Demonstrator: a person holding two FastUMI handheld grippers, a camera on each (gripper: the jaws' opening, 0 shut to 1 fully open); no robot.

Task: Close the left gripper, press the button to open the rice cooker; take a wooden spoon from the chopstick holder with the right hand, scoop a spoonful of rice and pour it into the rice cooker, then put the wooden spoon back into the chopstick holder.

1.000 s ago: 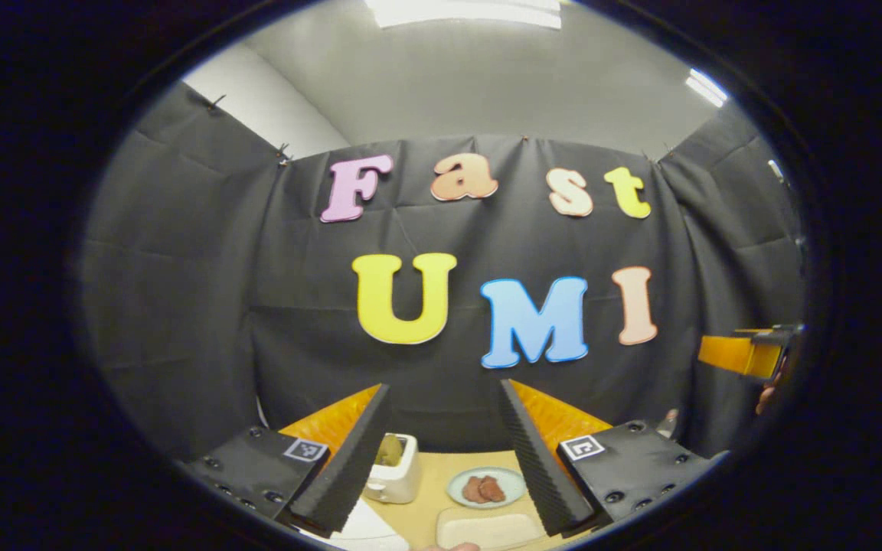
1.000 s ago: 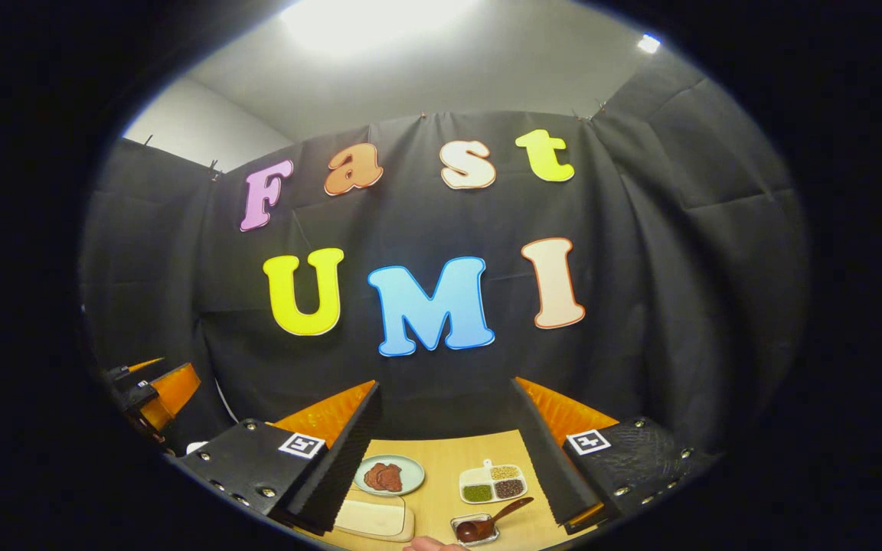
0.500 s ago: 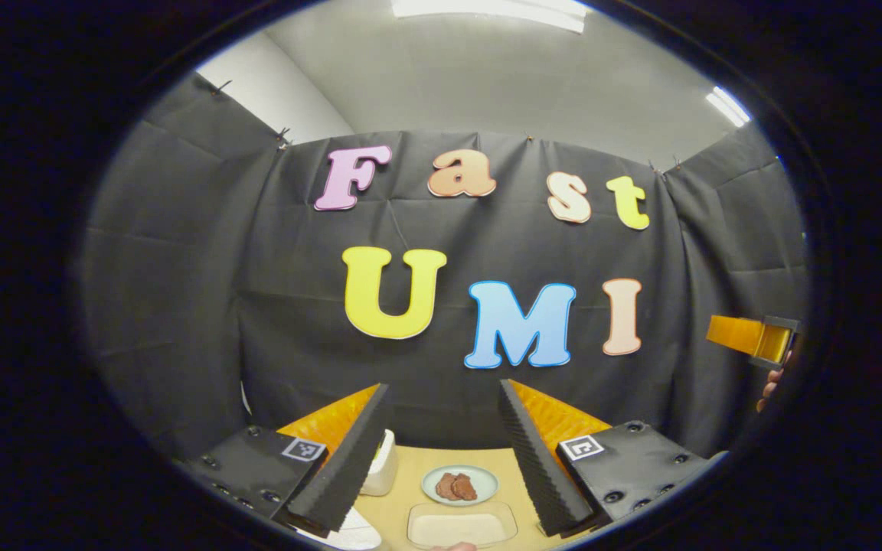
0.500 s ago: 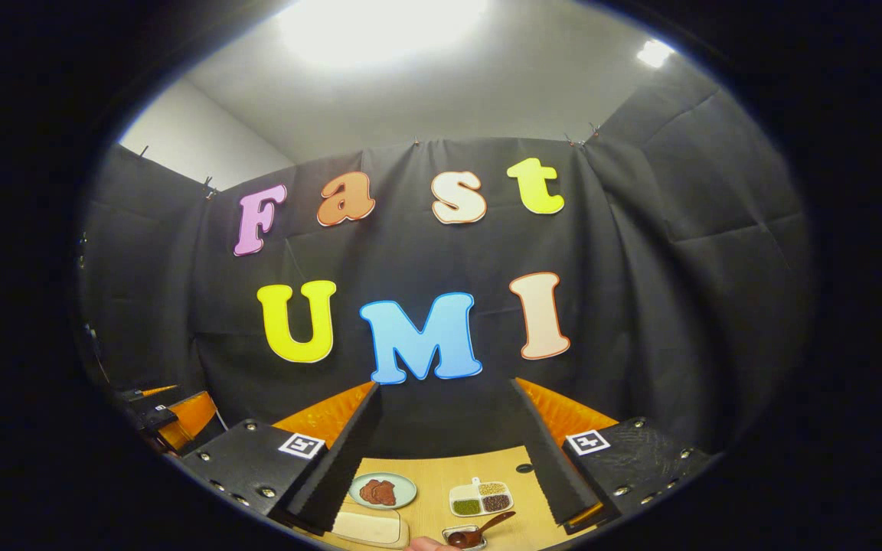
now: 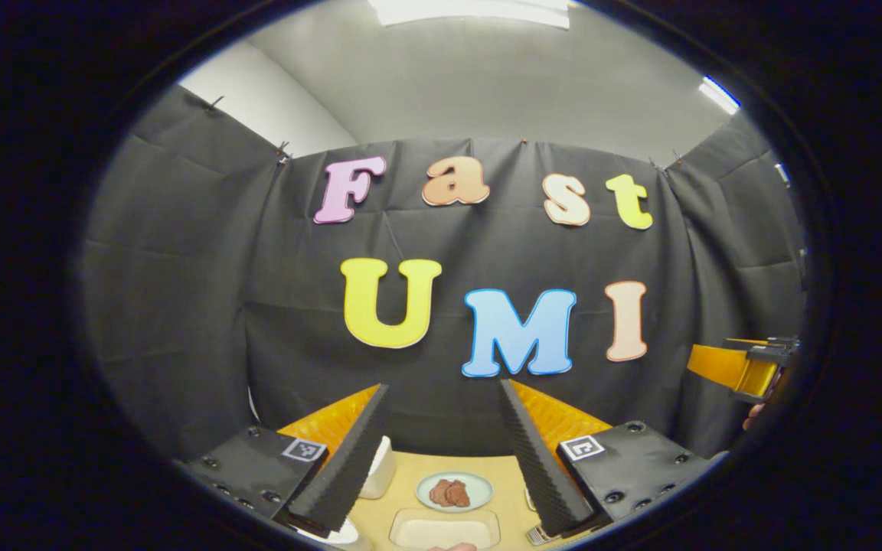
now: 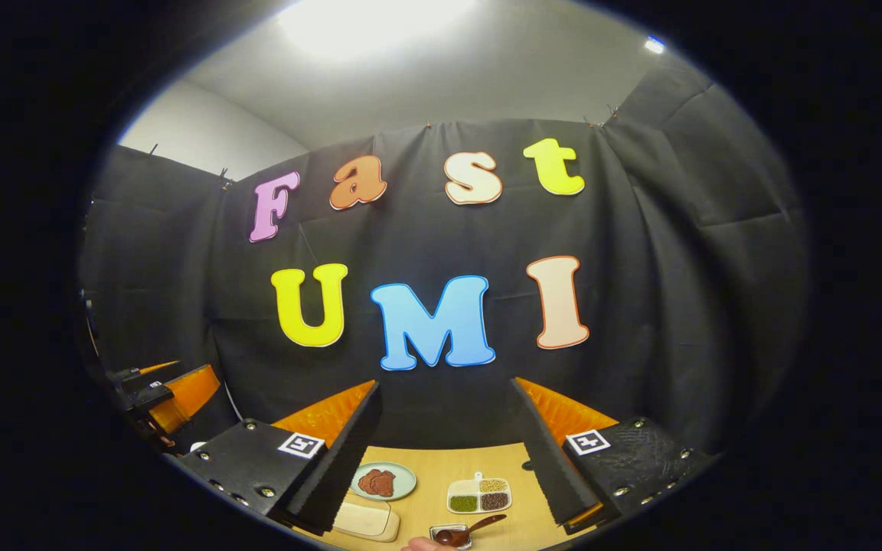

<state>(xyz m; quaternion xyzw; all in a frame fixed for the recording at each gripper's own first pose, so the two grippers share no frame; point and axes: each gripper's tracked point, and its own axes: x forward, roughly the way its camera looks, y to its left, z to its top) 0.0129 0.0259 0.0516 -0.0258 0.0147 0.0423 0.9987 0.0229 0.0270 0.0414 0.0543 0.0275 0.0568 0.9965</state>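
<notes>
Above the table point(image 6: 441, 463), both grippers aim at the wall, left gripper point(image 5: 441, 459) and right gripper point(image 6: 445, 459) spread, empty. A brown spoon point(image 6: 468, 529) lies at six o'clock. Pressing the cooker's button with parted fingers could slip off.

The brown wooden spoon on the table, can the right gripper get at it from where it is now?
Probably yes: the brown wooden spoon lies uncovered between the open right gripper fingers, below.
</notes>
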